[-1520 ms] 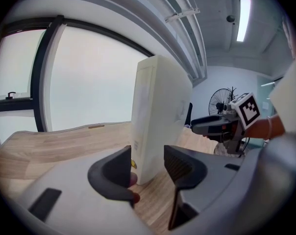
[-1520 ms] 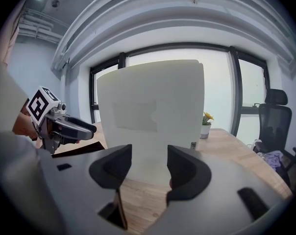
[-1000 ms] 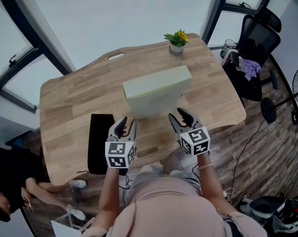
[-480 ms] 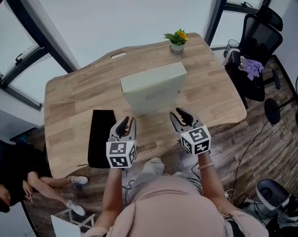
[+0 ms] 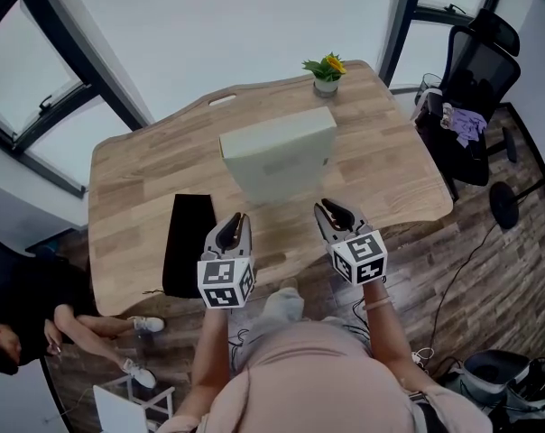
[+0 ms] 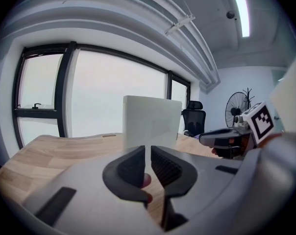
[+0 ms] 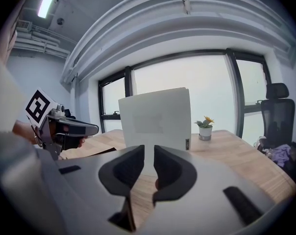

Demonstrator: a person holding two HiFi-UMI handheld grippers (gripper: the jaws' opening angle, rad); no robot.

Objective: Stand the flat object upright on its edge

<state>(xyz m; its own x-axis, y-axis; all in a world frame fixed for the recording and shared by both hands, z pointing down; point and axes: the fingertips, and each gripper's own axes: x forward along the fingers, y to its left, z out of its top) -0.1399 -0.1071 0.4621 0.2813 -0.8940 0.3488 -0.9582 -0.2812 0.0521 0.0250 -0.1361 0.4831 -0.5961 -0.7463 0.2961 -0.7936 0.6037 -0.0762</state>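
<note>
One flat box [image 5: 280, 156] upright on table [image 5: 137, 197]

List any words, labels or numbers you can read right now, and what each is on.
Nothing is readable in any view.
The pale box has a small dark label at its lower right edge: too small to read.
The marker cubes on the left gripper and right gripper: square black-and-white patterns, no letters; both grippers' fingers have just been closing, nothing between them.

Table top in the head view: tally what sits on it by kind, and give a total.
Pale box, upright: 1
Black flat pad: 1
Potted plant: 1
Total: 3
</note>
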